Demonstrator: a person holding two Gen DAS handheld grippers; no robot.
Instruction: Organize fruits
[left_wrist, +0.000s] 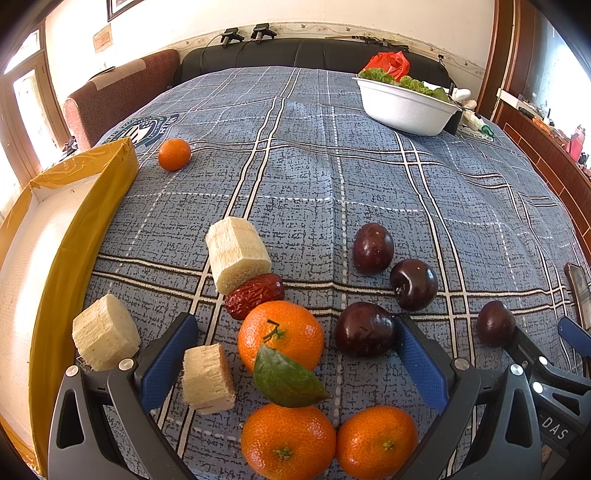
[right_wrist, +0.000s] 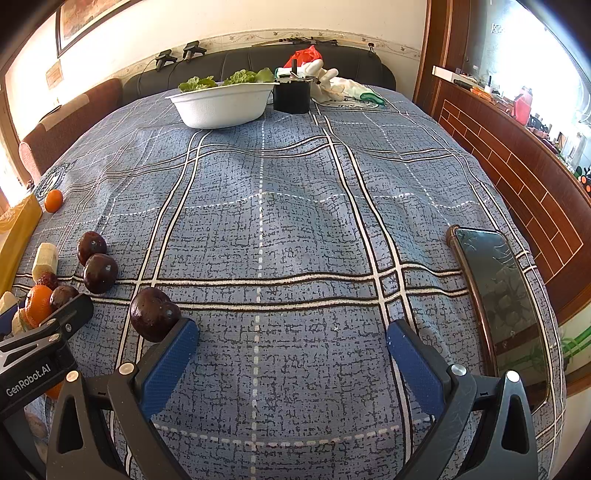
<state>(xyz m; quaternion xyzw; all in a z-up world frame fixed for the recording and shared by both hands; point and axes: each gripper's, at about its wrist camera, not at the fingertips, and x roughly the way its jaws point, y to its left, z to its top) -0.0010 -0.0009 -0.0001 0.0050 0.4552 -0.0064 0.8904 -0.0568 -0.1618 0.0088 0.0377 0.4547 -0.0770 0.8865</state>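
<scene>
Fruits clustered on plaid tabletop (left_wrist: 332, 166): leafed mandarin (left_wrist: 280, 334) between spread fingers of left tongs (left_wrist: 295, 343), plum (left_wrist: 364, 328) touching its right finger. Right tongs (right_wrist: 291, 345) low, wide open, empty; another plum (right_wrist: 153, 314) against left fingertip. Yellow box (left_wrist: 74, 236) far left.

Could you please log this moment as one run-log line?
left gripper: open over leafy orange tangerine | right gripper: open, empty, beside dark plum | yellow cardboard box: empty

Home living room: sofa (left_wrist: 314, 51), framed picture (right_wrist: 88, 14) (plaid-clothed table (right_wrist: 295, 206)).
</scene>
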